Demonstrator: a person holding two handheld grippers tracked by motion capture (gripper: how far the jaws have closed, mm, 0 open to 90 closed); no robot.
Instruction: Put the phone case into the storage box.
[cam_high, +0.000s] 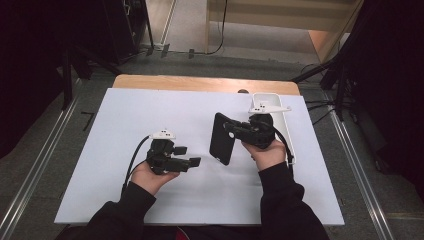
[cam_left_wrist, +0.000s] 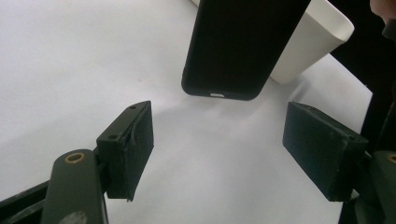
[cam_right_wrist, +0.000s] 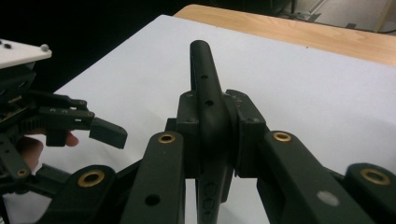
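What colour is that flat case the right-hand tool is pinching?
Black, matte. The phone case shows best in the left gripper view, held by the right gripper.

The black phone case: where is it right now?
In the high view the black phone case is held in the right claw, right of centre over the white board, beside the white bin.

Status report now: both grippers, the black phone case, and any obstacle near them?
Right gripper shut on black phone case, held above the table. Left gripper open, empty, facing the case. White bin behind it. Nothing between them.
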